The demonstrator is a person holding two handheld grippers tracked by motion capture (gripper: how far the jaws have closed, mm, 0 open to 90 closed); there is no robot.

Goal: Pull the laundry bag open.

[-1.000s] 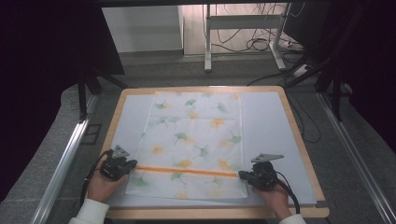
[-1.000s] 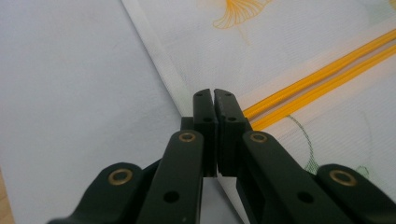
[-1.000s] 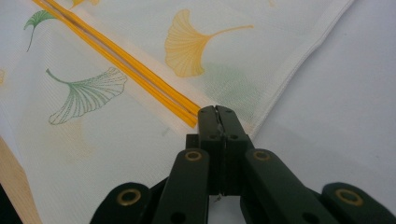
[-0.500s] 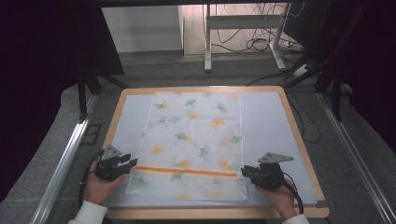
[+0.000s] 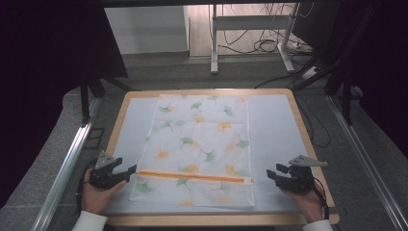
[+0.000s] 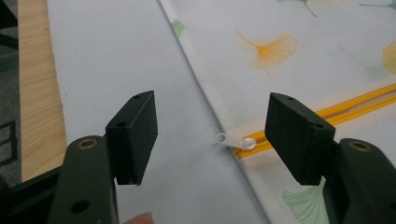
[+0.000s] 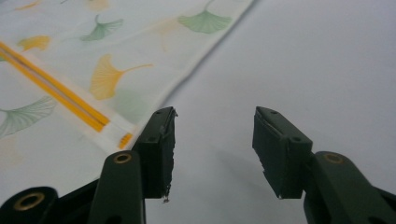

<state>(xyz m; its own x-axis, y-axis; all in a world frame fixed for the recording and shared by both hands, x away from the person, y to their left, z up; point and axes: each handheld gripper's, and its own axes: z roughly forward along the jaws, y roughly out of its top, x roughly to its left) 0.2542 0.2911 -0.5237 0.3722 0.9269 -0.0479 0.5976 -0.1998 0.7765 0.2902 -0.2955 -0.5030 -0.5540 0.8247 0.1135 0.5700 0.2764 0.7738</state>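
A white fabric cover (image 5: 199,144) printed with green and orange leaves lies flat on the pale mat (image 5: 276,125). An orange zipper (image 5: 192,176) runs across it near the front. My left gripper (image 5: 130,172) sits just off the zipper's left end. Its jaws have just been opening and stand wide apart (image 6: 212,123), with the white zipper pull (image 6: 231,140) lying between them, untouched. My right gripper (image 5: 272,173) hovers over bare mat to the right of the cover. Its jaws have also just been opening, with nothing between them (image 7: 215,128). The zipper's right end (image 7: 123,139) lies beside its left jaw.
The mat sits on a board with a wooden rim (image 5: 308,139). Metal rails (image 5: 67,163) run along both sides of the table. Beyond the far edge are desk legs (image 5: 214,43) and cables (image 5: 269,45) on the floor.
Both grippers have opened and let go of the zipper's ends. The right one has drawn away to the right onto bare mat. The left one has hardly shifted.
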